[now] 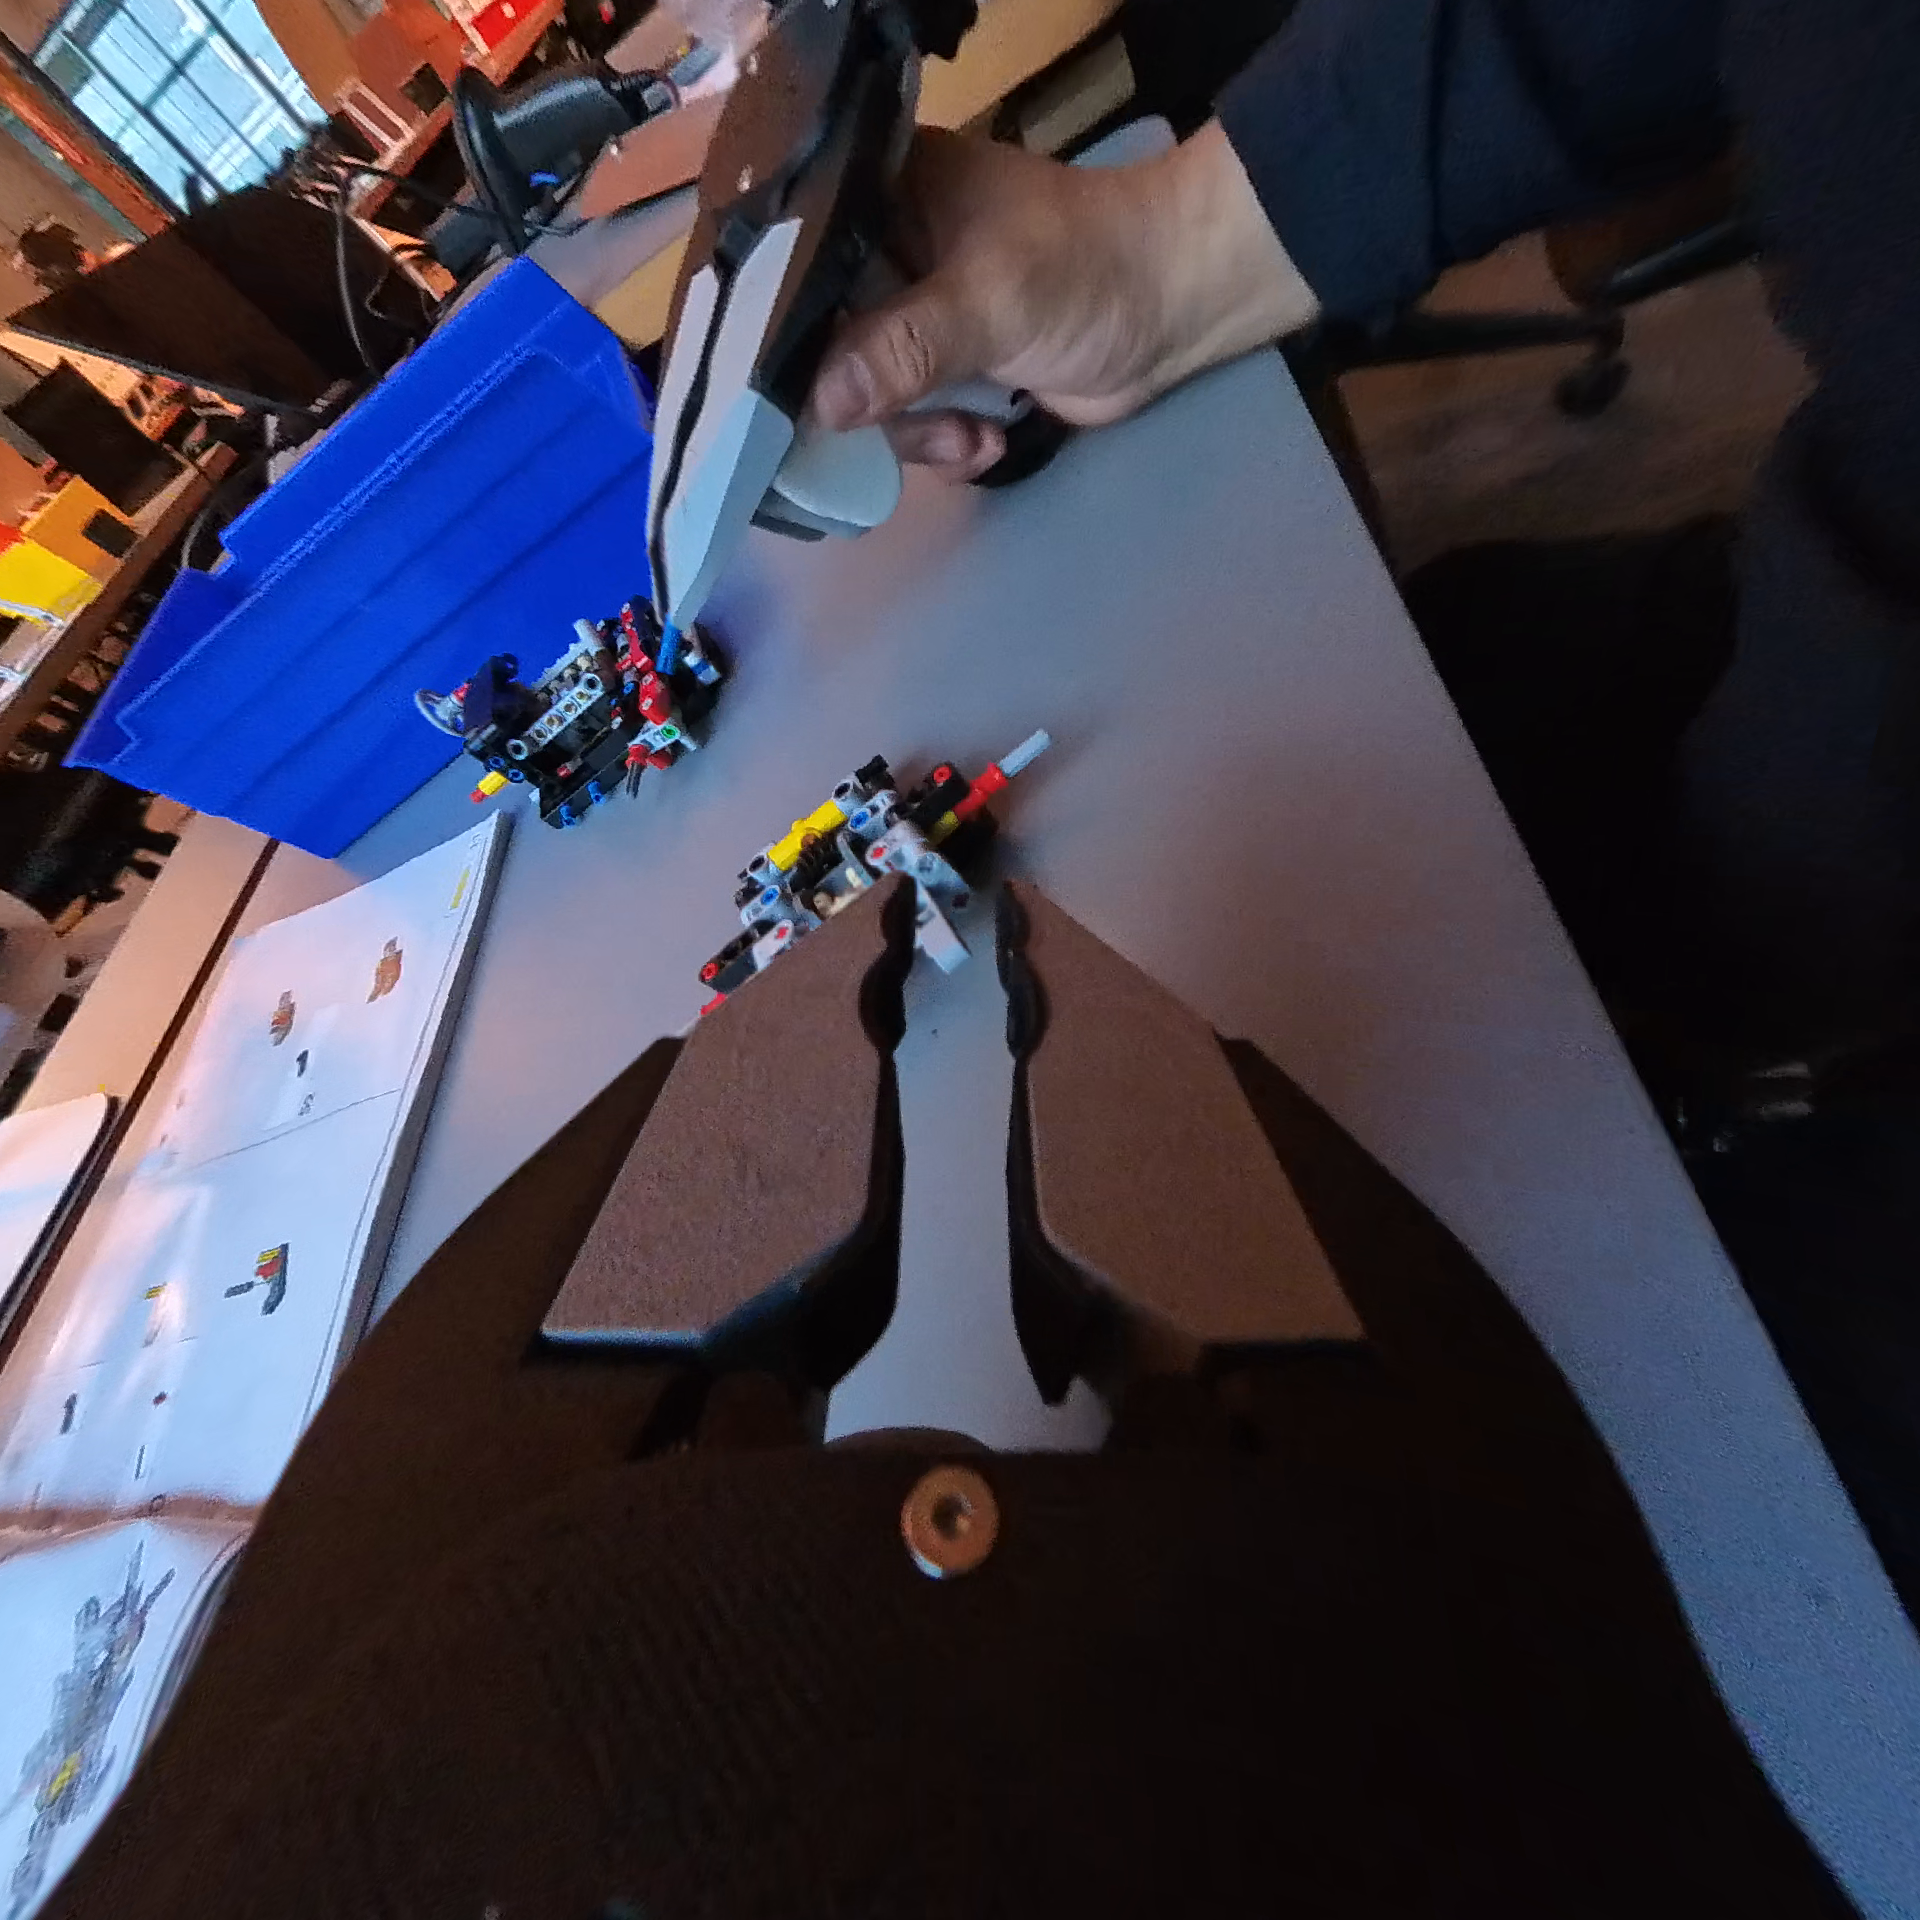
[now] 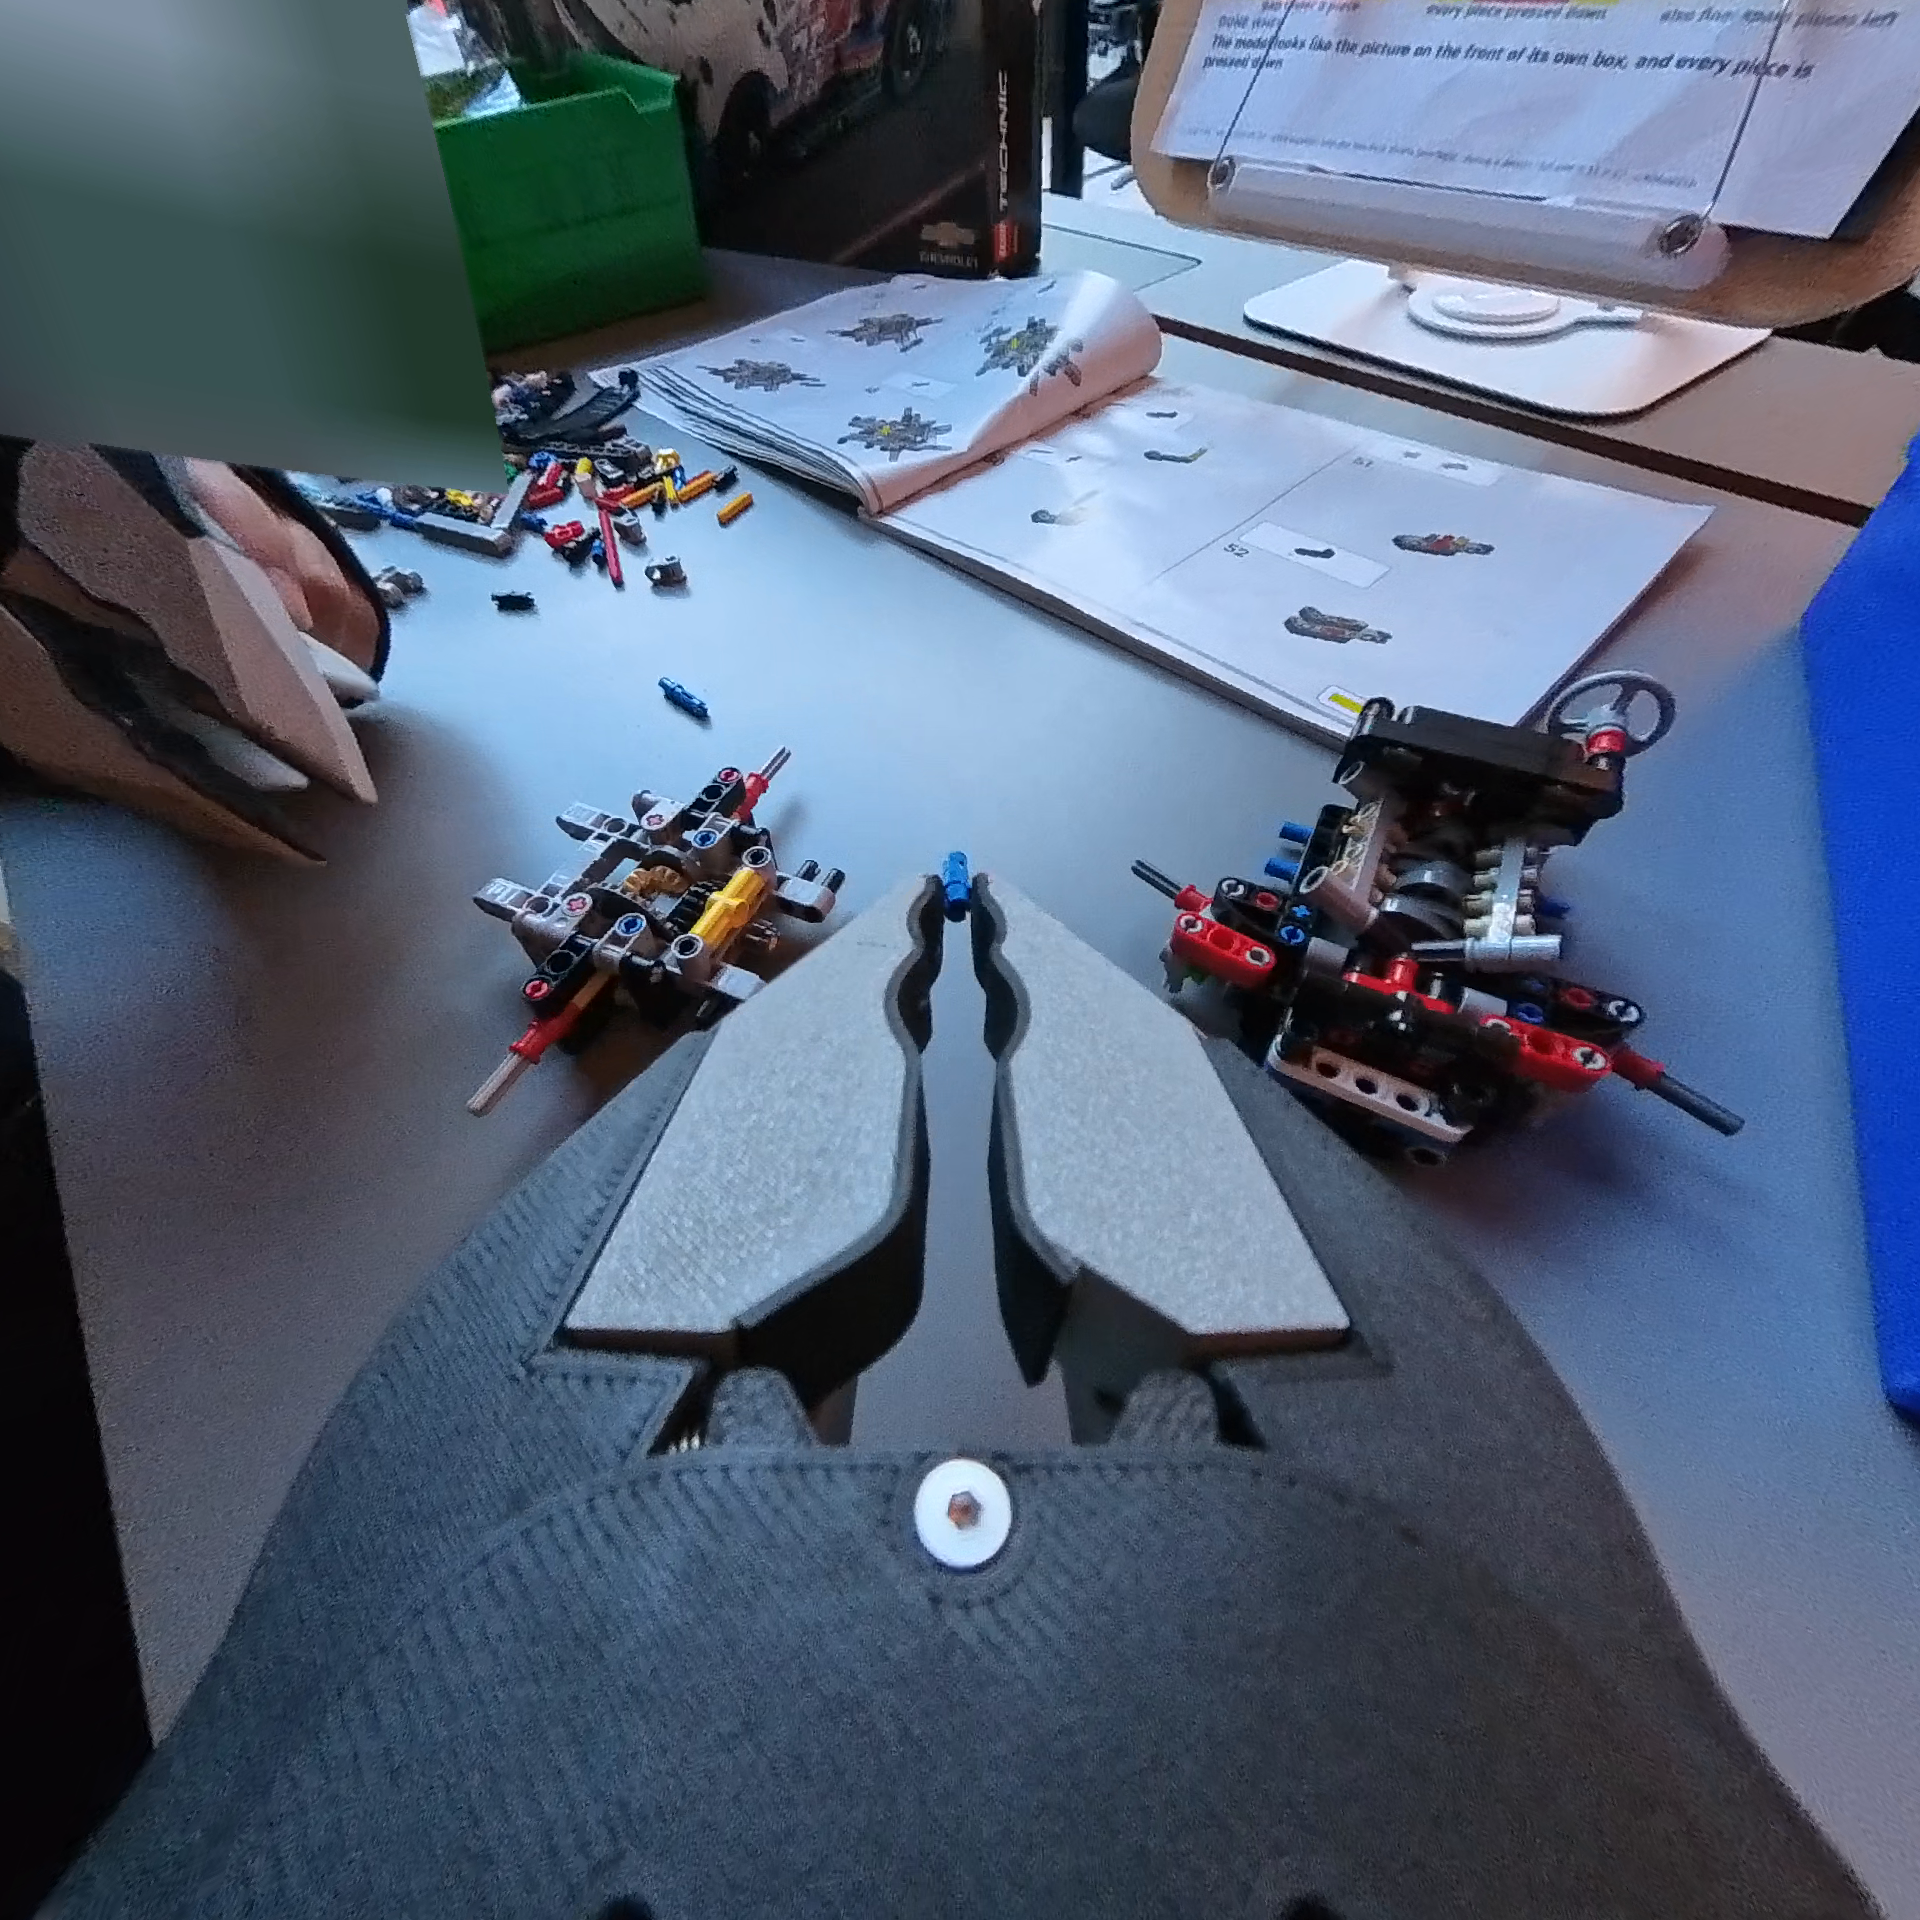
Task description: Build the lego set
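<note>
Right gripper (image 2: pixel 957 902) pinches blue pin (image 2: pixel 955 879); left gripper (image 1: pixel 956 906) parted, seemingly touching small assembly (image 1: pixel 852 852).

- Tongs: two, left tongs (image 1: pixel 951 914) and right tongs (image 2: pixel 958 902).
- Brick-built assemblies on the desk (image 2: pixel 935 675): two, a flat grey one (image 2: pixel 649 914) and a taller black-and-red one (image 2: pixel 1455 935).
- Blue pins: two, one loose (image 2: pixel 683 697), one in the right tongs (image 2: pixel 955 878).
- Open instruction booklets: one (image 2: pixel 1195 488).
- Blue bins: one (image 1: pixel 395 582).
- Green bins: one (image 2: pixel 571 197).
- Loose small parts: one scattered pile (image 2: pixel 582 499), too many to count.

blue bin (image 2: pixel 1870 935) cut off at edge
</note>
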{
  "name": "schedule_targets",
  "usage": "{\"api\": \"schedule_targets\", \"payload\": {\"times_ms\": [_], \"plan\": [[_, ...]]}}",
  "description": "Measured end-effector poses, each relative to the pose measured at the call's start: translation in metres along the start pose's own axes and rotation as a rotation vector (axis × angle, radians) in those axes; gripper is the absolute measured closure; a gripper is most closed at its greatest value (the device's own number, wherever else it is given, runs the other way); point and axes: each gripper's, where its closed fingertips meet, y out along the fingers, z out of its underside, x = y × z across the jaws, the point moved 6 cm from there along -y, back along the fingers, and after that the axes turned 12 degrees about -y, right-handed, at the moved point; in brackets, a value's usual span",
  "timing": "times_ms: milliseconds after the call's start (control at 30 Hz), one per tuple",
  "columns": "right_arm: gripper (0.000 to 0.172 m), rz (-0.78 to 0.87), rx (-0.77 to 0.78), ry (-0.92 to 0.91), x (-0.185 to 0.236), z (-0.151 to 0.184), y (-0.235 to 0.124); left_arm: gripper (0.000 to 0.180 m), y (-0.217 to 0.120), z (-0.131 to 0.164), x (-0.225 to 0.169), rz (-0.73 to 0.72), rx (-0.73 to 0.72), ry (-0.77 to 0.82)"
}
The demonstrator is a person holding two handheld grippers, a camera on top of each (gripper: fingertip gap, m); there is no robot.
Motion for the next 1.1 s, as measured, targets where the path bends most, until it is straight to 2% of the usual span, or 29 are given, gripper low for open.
{"api": "schedule_targets", "payload": {"times_ms": [167,500,633,733,833,933,1000,1100], "plan": [[0.170,-0.007,-0.027,0.036,-0.007,-0.002,0.003,0.163,0.002,0.003,0.001,0.024,0.017,-0.050],[0.170,-0.016,-0.017,-0.016,0.000,-0.004,0.006,0.152,0.003,0.006,0.022,-0.017,0.025,-0.209],[0.170,-0.017,-0.042,-0.023,0.005,-0.006,0.002,0.137,0.004,0.004,0.032,-0.039,0.064,-0.264],[0.170,-0.036,-0.056,-0.026,0.009,-0.008,0.001,0.123,0.009,-0.010,0.032,0.037,0.123,-0.214],[0.170,-0.070,-0.077,-0.032,0.015,-0.010,0.000,0.111,0.018,-0.016,0.034,0.116,0.259,-0.144],[0.170,-0.102,-0.078,-0.039,0.022,-0.010,-0.002,0.109,0.021,-0.019,0.040,0.136,0.333,-0.064],[0.170,-0.114,-0.067,-0.044,0.027,-0.009,-0.003,0.101,0.023,-0.015,0.045,0.137,0.401,-0.063],[0.170,-0.127,-0.065,-0.051,0.031,-0.008,-0.005,0.099,0.028,-0.013,0.048,0.140,0.429,-0.086]]}}
